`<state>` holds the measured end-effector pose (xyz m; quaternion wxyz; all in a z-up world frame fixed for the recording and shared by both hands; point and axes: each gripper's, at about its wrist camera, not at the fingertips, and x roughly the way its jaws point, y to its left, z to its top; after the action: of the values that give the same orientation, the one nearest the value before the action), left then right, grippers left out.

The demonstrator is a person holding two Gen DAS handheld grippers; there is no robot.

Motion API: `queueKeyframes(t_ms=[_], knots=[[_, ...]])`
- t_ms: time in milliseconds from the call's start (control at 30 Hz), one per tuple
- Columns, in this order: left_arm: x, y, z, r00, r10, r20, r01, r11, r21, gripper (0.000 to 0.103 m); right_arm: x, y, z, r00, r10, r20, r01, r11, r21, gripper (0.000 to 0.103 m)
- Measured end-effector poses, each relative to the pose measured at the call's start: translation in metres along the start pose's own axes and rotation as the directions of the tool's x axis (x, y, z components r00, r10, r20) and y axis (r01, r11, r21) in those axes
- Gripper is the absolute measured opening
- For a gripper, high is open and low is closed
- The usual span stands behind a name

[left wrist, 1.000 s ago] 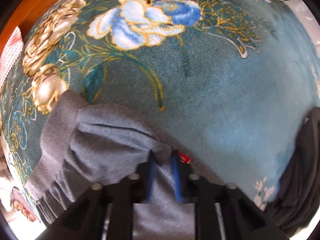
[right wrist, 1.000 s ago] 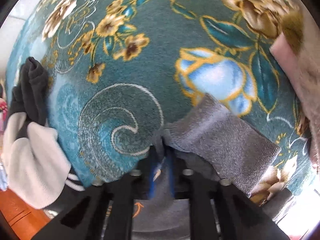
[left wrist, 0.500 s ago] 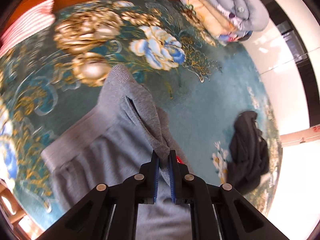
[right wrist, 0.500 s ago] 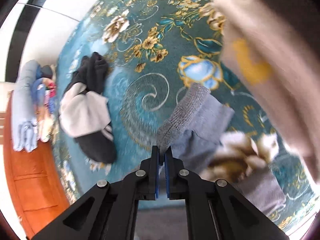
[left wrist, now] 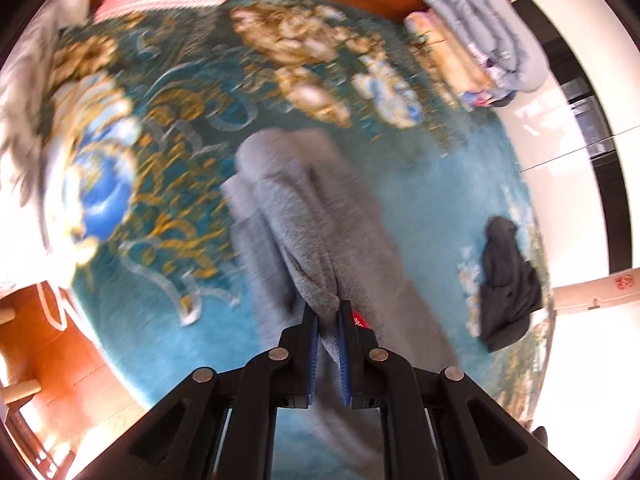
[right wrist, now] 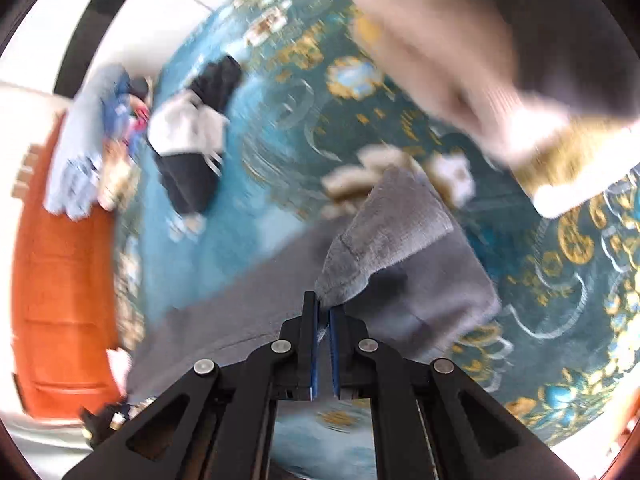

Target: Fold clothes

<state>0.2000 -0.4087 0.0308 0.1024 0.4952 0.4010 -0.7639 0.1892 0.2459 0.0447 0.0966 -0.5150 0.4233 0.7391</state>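
Both my grippers are raised above the teal floral carpet point(left wrist: 192, 320), pointing down at it. My left gripper point(left wrist: 329, 316) has its jaws nearly closed, pinching a bunched edge of the grey garment point(left wrist: 320, 216), which hangs from it down toward the carpet. My right gripper point(right wrist: 323, 312) is likewise closed to a thin gap, clamping another corner of the grey garment point(right wrist: 396, 224). A dark garment point(left wrist: 508, 288) lies well apart on the carpet; folded clothes point(left wrist: 484, 36) sit by the far edge. Frames blurred.

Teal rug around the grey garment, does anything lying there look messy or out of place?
Yes. A dark garment lies crumpled near the rug's edge, unfolded, unlike the folded stack at the far end. The grey garment is simply held by both claws.
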Motion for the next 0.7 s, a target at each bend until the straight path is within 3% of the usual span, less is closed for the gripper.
queueKeyframes(t_ms=[167, 333, 367, 433, 500, 633, 700], knots=[[0.010, 0.030, -0.017, 1.000, 0.008, -0.023, -0.009, 0.999, -0.047, 0.010, 0.033, -0.032, -0.028, 0.992, -0.067, -0.106, 0.068, 0.998, 0.012, 0.005], [0.009, 0.037, -0.020, 0.999, 0.006, -0.038, -0.008, 0.999, -0.053, 0.014, 0.037, -0.039, -0.026, 0.990, -0.040, -0.138, 0.037, 0.999, -0.020, 0.007], [0.007, 0.034, -0.020, 0.999, 0.013, -0.038, -0.015, 0.999, -0.041, 0.014, 0.036, -0.039, -0.026, 0.990, -0.038, -0.139, 0.034, 0.999, -0.032, 0.009], [0.004, 0.027, -0.019, 0.999, 0.038, -0.036, -0.039, 0.999, -0.014, 0.017, 0.029, -0.041, -0.025, 0.989, -0.036, -0.141, 0.029, 0.998, -0.050, 0.028], [-0.003, 0.015, -0.017, 0.994, 0.109, -0.010, -0.109, 0.994, 0.027, 0.023, 0.018, -0.049, -0.022, 0.991, -0.032, -0.128, 0.025, 0.998, -0.056, 0.036], [-0.029, -0.014, -0.013, 0.980, 0.178, 0.093, -0.185, 0.981, 0.066, 0.027, -0.005, -0.071, -0.017, 0.997, -0.016, -0.070, 0.013, 0.999, -0.046, 0.042], [-0.041, -0.039, -0.017, 0.981, 0.145, 0.126, -0.157, 0.983, 0.096, 0.029, -0.007, -0.082, -0.013, 0.999, -0.001, -0.044, 0.000, 1.000, -0.016, 0.043]])
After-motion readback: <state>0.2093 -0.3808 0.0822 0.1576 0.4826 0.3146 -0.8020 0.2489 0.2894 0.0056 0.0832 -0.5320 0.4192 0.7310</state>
